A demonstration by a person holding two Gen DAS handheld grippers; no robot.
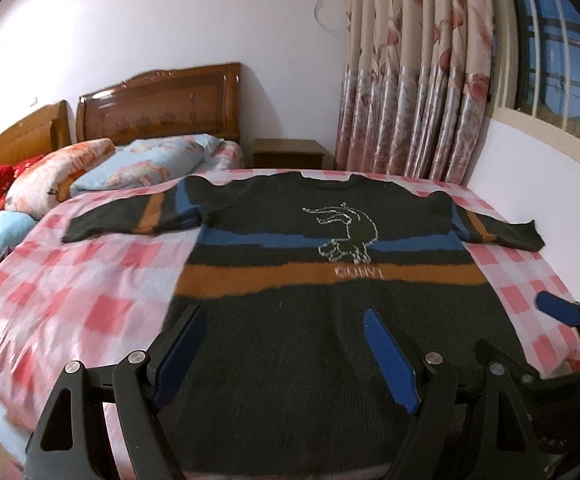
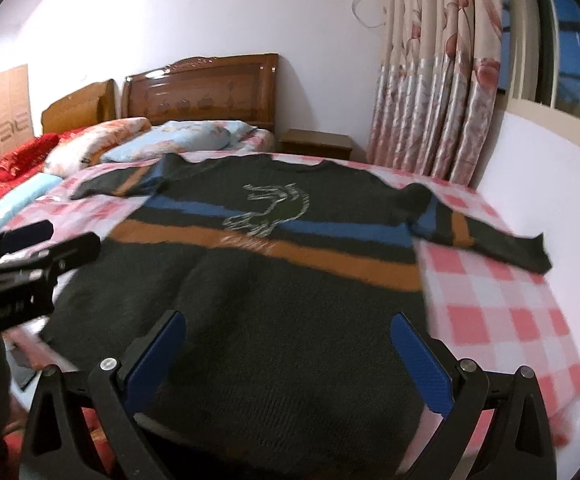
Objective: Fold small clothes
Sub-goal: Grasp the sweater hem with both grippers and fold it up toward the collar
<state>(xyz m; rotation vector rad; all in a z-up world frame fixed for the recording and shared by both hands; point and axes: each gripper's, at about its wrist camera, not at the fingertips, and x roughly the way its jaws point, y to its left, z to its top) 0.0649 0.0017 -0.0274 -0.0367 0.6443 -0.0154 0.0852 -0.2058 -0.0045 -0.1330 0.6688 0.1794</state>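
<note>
A dark knit sweater (image 1: 309, 320) with blue and orange stripes and a white animal outline lies flat, front up, on the pink checked bed cover (image 1: 70, 300), sleeves spread out. My left gripper (image 1: 284, 312) is open above the sweater's hem, left of its middle. My right gripper (image 2: 290, 320) is open above the hem, right of its middle, and also shows at the right edge of the left wrist view (image 1: 561, 308). The sweater fills the right wrist view (image 2: 270, 280); the left gripper shows at its left edge (image 2: 30, 240). Neither gripper holds anything.
Pillows and quilts (image 1: 130, 164) lie behind the sweater, before two wooden headboards (image 1: 162, 100). A nightstand (image 1: 290, 152) and flowered curtains (image 1: 409, 80) stand at the back. A white wall (image 2: 549, 180) runs along the bed's right side.
</note>
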